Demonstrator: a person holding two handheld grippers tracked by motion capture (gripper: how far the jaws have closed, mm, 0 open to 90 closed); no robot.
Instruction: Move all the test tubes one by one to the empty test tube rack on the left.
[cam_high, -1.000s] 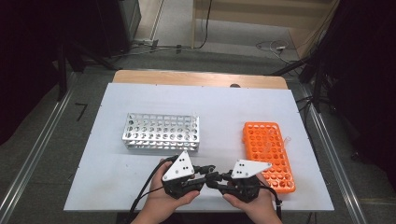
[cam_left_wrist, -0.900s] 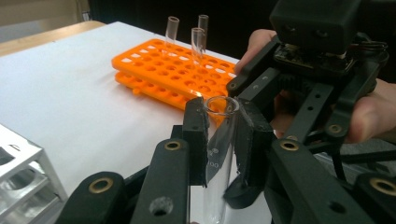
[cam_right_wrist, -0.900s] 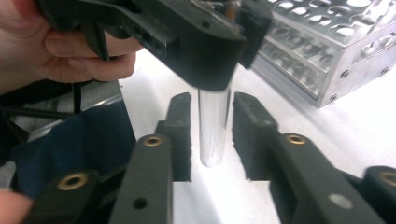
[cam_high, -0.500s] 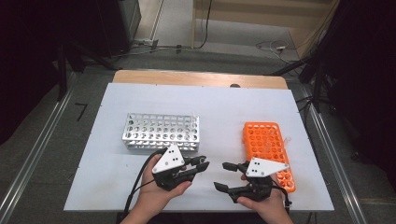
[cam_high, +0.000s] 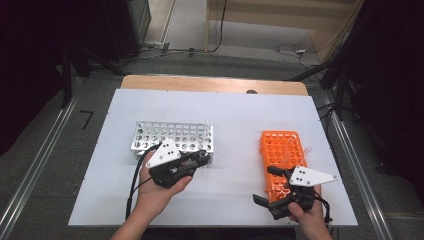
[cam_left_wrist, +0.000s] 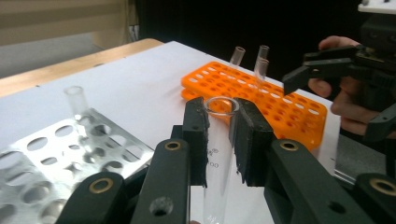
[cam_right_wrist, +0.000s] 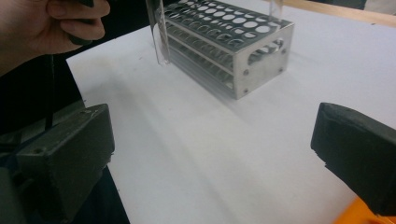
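The left gripper (cam_left_wrist: 219, 135) is clamping a clear test tube (cam_left_wrist: 217, 158) between its fingers (cam_left_wrist: 196, 135), carrying it just beside the metal rack (cam_high: 172, 140) toward the near-left part of the surface (cam_high: 235, 120). The right gripper (cam_high: 272, 187) has just been opening; its fingers (cam_right_wrist: 65, 154) are standing wide with nothing between them, by the near end of the orange rack (cam_high: 282, 155). The transfer is looking early: one tube is standing in the metal rack, three are waiting in the orange one.
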